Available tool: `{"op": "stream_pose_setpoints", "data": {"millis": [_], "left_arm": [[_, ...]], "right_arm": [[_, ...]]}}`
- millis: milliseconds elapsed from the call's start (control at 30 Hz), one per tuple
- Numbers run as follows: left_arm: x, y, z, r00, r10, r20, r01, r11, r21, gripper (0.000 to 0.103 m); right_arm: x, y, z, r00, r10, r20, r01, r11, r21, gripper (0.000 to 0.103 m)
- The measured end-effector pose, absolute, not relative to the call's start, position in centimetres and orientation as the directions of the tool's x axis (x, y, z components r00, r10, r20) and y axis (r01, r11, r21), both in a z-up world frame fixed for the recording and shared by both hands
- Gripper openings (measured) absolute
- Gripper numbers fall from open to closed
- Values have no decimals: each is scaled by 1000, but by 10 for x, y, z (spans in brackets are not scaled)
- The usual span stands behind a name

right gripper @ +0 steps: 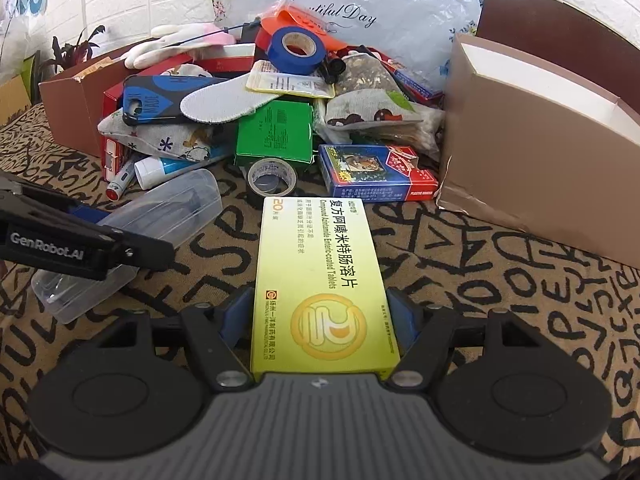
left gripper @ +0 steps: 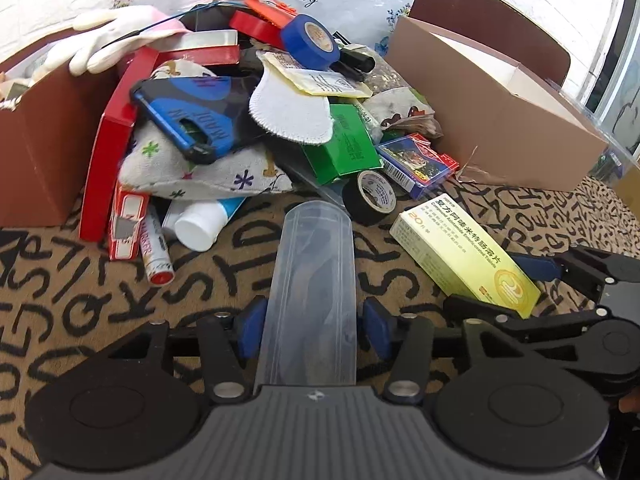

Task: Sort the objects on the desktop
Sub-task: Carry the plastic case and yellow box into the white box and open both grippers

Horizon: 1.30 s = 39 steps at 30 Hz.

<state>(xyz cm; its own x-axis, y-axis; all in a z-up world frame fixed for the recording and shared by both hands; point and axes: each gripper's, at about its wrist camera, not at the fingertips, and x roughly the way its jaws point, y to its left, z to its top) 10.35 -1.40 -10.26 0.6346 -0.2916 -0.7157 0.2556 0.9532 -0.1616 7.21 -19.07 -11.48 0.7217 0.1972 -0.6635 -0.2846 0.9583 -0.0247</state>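
Nearest, the right claw [right gripper: 322, 322] pinches a yellow medicine box [right gripper: 320, 280] and the left claw [left gripper: 310, 320] seemingly grips a clear plastic case [left gripper: 312, 292], both above the tabletop [left gripper: 100, 292]; next, carry each to a cardboard box [right gripper: 532, 184].

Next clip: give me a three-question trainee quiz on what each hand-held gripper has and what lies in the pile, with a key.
1. True or false: the left hand-held gripper holds the clear plastic case.
2. Which item sits between the fingers of the right hand-held gripper? A) blue tape roll B) yellow tablet box C) playing-card box
3. Fill in: the white insole lies partly over the ____ phone case.

Key: 1 true; 2 B; 3 blue and black.
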Motion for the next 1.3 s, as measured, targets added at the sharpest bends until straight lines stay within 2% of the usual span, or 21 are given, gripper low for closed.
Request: {"op": "stream_pose_setpoints", "data": {"millis": [100,300,533,733,967,1100,1233,1300], "left_arm": [[105,-17,-103,640,-271,-719,258,957,-131,47],[100,-17,-100,641,-271,-718,242,959,-146,47],[88,-15,-90,630,-331,-703,239,943,-230,47],[93,-28,-55,651,-421,-632,299,907,-296,47],[131,-72,2,650,-560,-514,409,827,-384,47],[159,-107,33,676,-583,-450,456,812,-365,47],[194,-131,50,672,-616,-411,448,780,-437,47],[212,-146,54,687,-606,-401,445,787,-427,47]], "right_arm": [[75,-191,-117,718,200,-666,-281,959,-16,70],[74,-193,-117,716,215,-664,-283,959,6,65],[61,-202,-106,720,265,-641,-296,953,62,65],[53,-221,-72,783,260,-565,-280,959,53,65],[65,-265,-19,882,163,-442,-185,983,-8,65],[82,-293,7,921,81,-382,-114,991,-65,65],[108,-323,24,937,-2,-348,-32,995,-94,65],[126,-338,27,939,-35,-342,5,996,-88,65]]}}
